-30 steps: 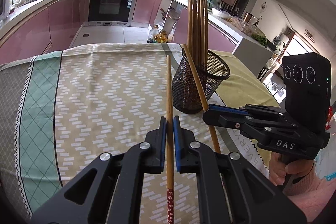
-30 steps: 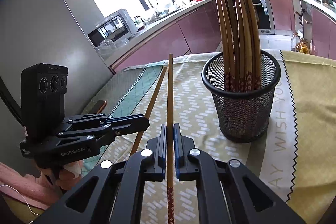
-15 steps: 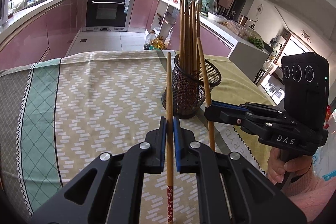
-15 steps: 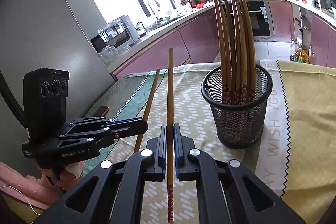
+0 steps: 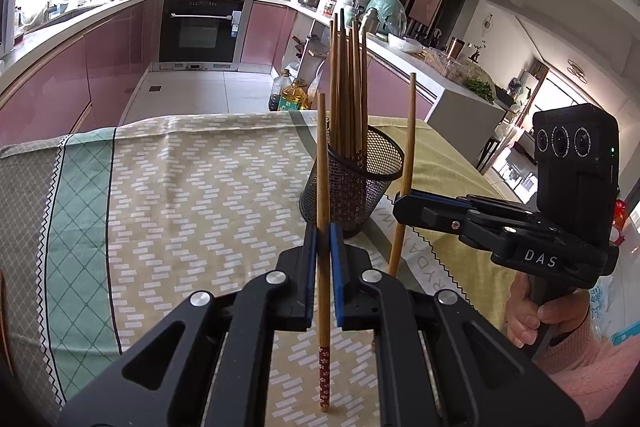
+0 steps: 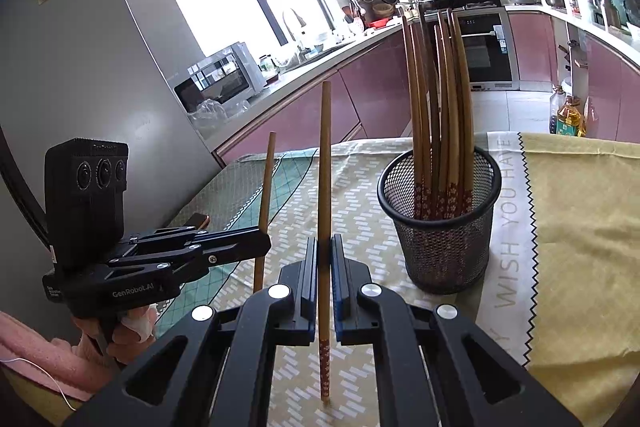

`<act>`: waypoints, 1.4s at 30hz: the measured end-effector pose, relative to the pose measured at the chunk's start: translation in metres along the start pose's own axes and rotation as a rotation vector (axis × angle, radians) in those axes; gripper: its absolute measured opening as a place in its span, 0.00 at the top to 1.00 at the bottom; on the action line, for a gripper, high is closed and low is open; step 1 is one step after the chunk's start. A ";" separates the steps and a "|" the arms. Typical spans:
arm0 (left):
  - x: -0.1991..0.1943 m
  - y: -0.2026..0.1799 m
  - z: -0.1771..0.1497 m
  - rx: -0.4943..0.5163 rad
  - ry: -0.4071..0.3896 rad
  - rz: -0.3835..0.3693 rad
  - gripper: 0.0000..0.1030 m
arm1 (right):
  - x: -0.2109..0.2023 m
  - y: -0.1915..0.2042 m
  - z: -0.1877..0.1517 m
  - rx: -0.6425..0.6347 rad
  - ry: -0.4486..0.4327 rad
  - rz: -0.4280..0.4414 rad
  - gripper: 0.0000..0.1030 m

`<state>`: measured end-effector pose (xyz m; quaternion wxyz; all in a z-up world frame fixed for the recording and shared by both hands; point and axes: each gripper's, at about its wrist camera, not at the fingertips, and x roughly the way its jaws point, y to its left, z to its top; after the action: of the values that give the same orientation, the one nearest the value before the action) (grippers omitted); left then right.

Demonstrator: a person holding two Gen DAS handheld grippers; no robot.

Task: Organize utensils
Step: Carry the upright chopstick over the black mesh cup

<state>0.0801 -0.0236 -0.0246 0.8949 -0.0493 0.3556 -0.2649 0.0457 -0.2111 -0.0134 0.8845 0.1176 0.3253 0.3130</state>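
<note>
My left gripper is shut on a wooden chopstick that stands nearly upright, its red patterned end pointing down above the tablecloth. My right gripper is shut on a second chopstick, also upright with the red end low. A black mesh cup holding several chopsticks stands just beyond and between both grippers. In the right wrist view the cup is to the right and the left gripper to the left. In the left wrist view the right gripper sits right of the cup.
A patterned tablecloth in beige, green and yellow covers the table. A dark flat object lies at the table's left edge. Oil bottles stand on the floor past the far edge. Kitchen counters and an oven lie beyond.
Both grippers rose a little and tipped their chopsticks upright. The right gripper's chopstick swung from leaning across the cup to standing beside it.
</note>
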 end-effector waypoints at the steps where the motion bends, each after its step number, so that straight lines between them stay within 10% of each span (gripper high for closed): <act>1: -0.001 -0.001 0.001 0.001 -0.003 0.000 0.93 | -0.001 0.000 0.002 -0.001 -0.002 -0.001 0.95; 42: -0.005 -0.012 0.022 0.033 -0.070 -0.005 0.93 | -0.026 0.000 0.029 -0.051 -0.090 -0.044 0.95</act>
<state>0.0865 -0.0331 -0.0022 0.9070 -0.0445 0.3194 -0.2709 0.0491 -0.2278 0.0211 0.9075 0.1016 0.2797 0.2963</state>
